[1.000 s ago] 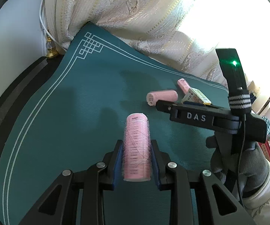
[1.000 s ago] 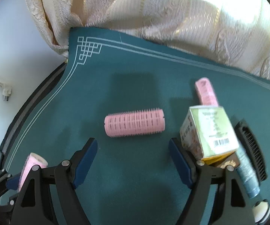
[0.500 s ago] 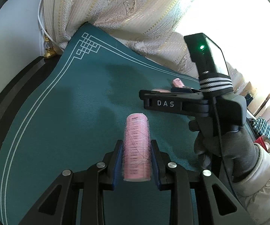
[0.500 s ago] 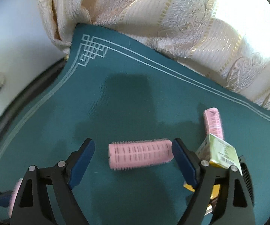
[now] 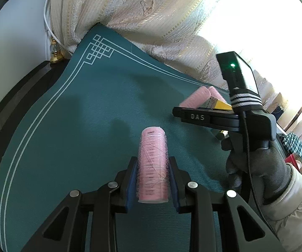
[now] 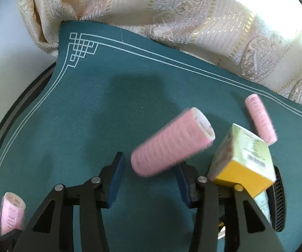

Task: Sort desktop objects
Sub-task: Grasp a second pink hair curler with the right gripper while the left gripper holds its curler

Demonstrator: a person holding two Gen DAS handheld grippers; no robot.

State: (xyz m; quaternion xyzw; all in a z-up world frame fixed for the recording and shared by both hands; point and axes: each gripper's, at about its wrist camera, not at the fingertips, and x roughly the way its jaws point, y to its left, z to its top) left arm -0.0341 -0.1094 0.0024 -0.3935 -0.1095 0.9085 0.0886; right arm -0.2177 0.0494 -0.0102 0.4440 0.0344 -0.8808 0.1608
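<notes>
My left gripper is shut on a pink hair roller and holds it lengthwise above the green mat; that roller also shows in the right wrist view. My right gripper is open around a second pink roller, which lies tilted between the fingers with its near end by the right finger. A third pink roller lies further right. A yellow-green box stands beside the right finger.
A cream curtain hangs along the mat's far edge. A black comb and a bluish tube lie at the right behind the box. The dark table rim curves along the left.
My right gripper has moved forward and down onto the middle roller, which has swung from lying crosswise to tilted between the fingers. My left gripper still holds its roller.
</notes>
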